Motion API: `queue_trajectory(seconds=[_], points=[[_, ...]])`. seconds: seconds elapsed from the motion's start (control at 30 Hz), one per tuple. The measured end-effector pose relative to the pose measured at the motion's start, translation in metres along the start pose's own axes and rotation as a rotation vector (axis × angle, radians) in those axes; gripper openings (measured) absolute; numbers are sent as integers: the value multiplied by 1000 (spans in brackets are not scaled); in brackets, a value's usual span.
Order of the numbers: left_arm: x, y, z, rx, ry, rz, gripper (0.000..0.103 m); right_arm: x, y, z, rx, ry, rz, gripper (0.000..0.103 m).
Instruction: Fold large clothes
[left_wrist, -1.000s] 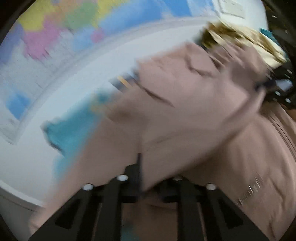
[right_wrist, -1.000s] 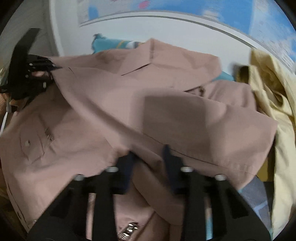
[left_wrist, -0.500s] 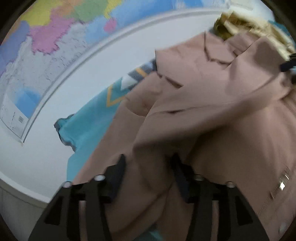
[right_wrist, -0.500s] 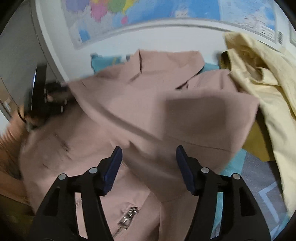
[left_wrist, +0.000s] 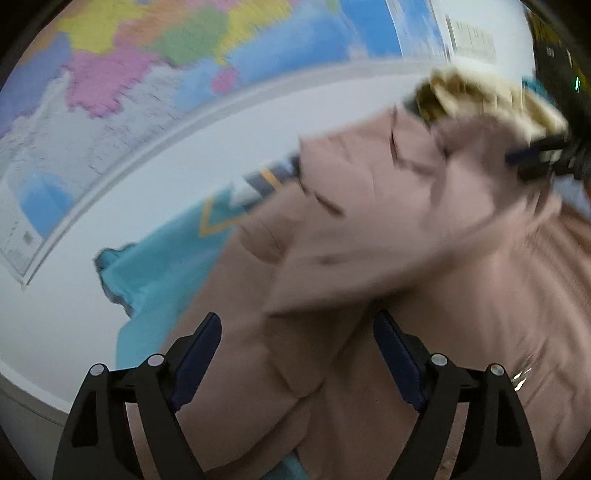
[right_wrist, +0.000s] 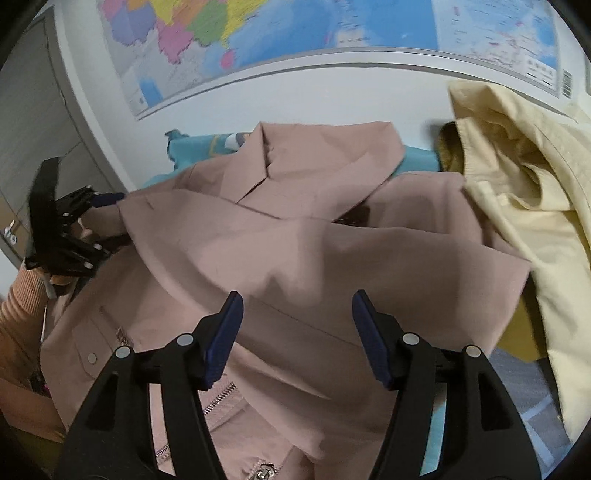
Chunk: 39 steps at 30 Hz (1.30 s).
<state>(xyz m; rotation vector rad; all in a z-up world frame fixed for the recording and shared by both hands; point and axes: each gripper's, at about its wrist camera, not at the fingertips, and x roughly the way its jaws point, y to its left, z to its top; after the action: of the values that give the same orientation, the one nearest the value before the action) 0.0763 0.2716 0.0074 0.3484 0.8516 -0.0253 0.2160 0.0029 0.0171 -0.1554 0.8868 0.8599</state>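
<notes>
- A second ago both tools are nearly closed on folds of the pink jacket (right_wrist: 295, 251); now both have let go.
- The left tool (left_wrist: 297, 354) is wide and opening further. Jacket cloth lies under and between its fingers, but the pads do not press on it.
- The right tool (right_wrist: 297, 332) stands at a middling width, its pads clear of the cloth just below them.
- The jacket lies straight ahead of both tools, spread over a teal cloth (right_wrist: 192, 147). A sleeve or side panel is folded across its front, and the collar sits at the far edge, near the wall.
- Seen from the right tool, the left tool is far off to the left, at the jacket's edge, with a ribbed orange sleeve (right_wrist: 18, 299) behind it.
- A yellow garment (right_wrist: 517, 177) is heaped to the right of the right tool, touching the jacket.
- A map (right_wrist: 295, 33) hangs on the wall beyond.
- Judgement: one fold looks just laid and released; further folds probably remain, since the zip front below is still spread.
</notes>
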Motion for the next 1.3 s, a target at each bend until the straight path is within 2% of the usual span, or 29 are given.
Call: queue_trajectory(seconds=[0.07,0.1,0.13,0.17,0.23,0.27,0.37,0.4,0.43,0.5,0.57,0.6,0.63,0.7,0.8,0.9,1.0,1.1,1.3], points=[[15,-8,-3,30,41,49,56,0,0,-2,-2,7,2,61],[22,-10,-3,42,62,75,26,1,-1,-3,1,12,-1,61],[25,-9,-2,41,70,100,13,0,-3,-4,3,13,-6,61],[24,-8,2,36,56,141,12,0,-5,-5,6,12,-13,61],[9,-7,8,48,-37,264,9,-3,-10,-7,12,6,-51,61],[-3,-5,14,69,-93,383,9,-4,-12,-8,8,2,-78,61],[-23,-3,19,93,-153,542,14,-5,-23,-12,2,2,-196,60],[-25,-6,15,133,-160,579,21,-4,-30,-14,23,15,-211,59],[-24,-9,13,168,-153,580,26,-3,-36,-16,43,16,-221,59],[-18,-16,-4,251,-104,516,30,-2,-45,-20,69,25,-225,59],[-12,-23,-25,305,-51,462,38,-1,-49,-21,78,25,-221,58],[-13,-22,-29,301,-41,447,48,-2,-49,-22,82,27,-220,58],[-14,-19,-34,278,-34,426,58,-3,-50,-21,86,27,-221,58],[-30,-5,-38,182,-65,351,59,-9,-49,-19,99,16,-217,58],[-61,22,-38,39,-140,244,73,-19,-38,-15,104,-21,-147,58],[-75,29,-36,-14,-172,189,76,-22,-15,-9,49,-40,-75,60],[-75,24,-30,-21,-168,181,78,-9,14,-2,-21,-15,0,60],[-69,26,-27,-44,-119,219,78,13,46,3,-94,28,45,60],[-93,62,-41,-167,-85,256,79,45,112,16,-267,69,131,60]])
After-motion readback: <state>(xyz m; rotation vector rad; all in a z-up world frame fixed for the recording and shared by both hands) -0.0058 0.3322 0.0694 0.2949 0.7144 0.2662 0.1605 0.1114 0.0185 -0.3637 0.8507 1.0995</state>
